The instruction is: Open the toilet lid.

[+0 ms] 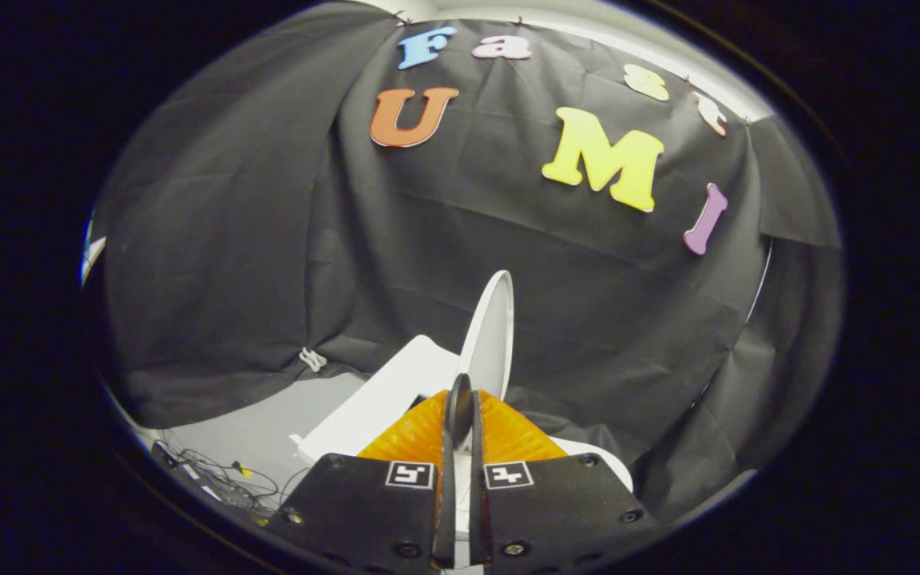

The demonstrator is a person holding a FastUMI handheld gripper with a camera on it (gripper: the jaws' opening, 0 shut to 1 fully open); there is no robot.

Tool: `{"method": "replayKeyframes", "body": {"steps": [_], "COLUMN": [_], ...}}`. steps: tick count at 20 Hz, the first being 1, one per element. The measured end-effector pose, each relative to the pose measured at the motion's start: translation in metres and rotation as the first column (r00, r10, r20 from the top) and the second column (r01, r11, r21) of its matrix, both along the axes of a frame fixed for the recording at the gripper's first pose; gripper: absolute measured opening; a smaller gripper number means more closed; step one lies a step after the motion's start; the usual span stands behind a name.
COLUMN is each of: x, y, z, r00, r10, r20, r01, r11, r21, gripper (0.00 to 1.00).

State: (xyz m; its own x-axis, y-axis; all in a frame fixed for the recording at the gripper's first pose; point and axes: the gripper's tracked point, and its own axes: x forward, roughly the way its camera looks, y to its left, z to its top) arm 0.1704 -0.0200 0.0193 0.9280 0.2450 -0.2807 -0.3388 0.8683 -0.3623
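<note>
Smooth oval white toilet lid (490, 335) upright, fingers (460, 415) nearly closed, seemingly gripping nothing, boxy white tank (380, 399)

The single view rides on the claw (460, 415) itself, looking forward along its two fingers, which rise from the bottom of the view with their tips drawn nearly together and only a thin slit between them. The lens sits very close behind the fingers, so they loom large, and its wide fisheye bends the booth's black cloth wall (284, 239) into a dome ahead. The camera faces that wall, tilted slightly, with the raised toilet lid (492, 327) standing edge-on just beyond the fingertips and the white toilet tank (384, 395) beside it, both near. Lower down, grey floor (268, 431) and loose cables (220, 471) show.
</note>
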Motion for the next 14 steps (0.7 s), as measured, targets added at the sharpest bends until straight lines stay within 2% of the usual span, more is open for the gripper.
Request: {"method": "replayKeyframes", "body": {"steps": [4,6,12,14], "x": [-0.002,-0.004,-0.017,-0.029], "y": [0.004,0.007,-0.03,-0.05], "z": [-0.003,0.012,0.074,0.086], "r00": [0.999,0.996,0.978,0.973], "r10": [0.05,0.088,0.111,0.123], "r20": [-0.019,0.013,0.175,0.195], "r01": [-0.05,-0.088,-0.136,-0.161], "r11": [0.999,0.995,0.981,0.968], "r21": [0.003,0.039,0.139,0.193], "gripper": [0.18,0.26,1.0,1.0]}}
